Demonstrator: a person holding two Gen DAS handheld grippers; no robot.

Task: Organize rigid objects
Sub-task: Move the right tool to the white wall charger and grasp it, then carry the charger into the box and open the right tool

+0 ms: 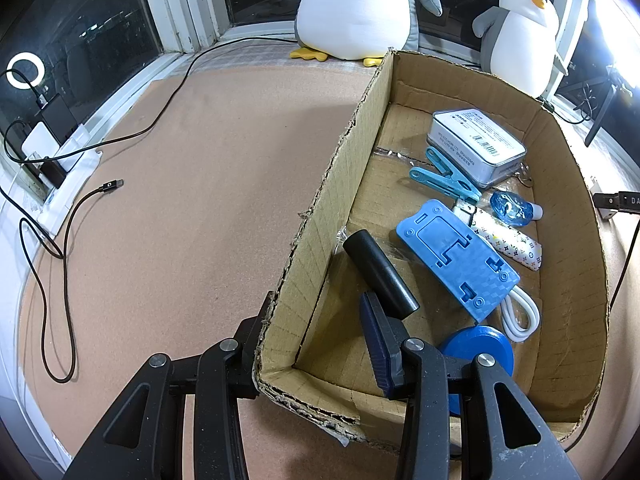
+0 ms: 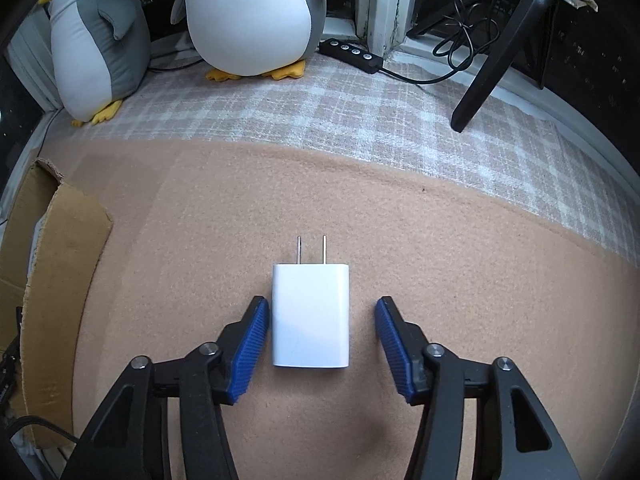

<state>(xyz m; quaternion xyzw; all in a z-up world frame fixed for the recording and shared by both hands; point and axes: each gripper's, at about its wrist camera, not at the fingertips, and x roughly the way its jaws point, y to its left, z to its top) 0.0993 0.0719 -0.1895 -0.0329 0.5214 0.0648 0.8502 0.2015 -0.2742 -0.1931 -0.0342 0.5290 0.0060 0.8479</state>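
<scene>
A white plug charger lies flat on the tan mat, prongs pointing away. My right gripper is open around it: the left pad is right at its side, the right pad stands apart. My left gripper straddles the left wall of the cardboard box near its front corner. One finger is outside and mostly hidden; the blue pad is inside, clear of the wall. The box holds a black cylinder, a blue plastic plate, a teal clip and a grey-white case.
A blue disc, a white cable and a patterned tube also lie in the box. Two plush penguins sit at the back by the window. A black cable trails over the mat at left, and a power strip lies behind.
</scene>
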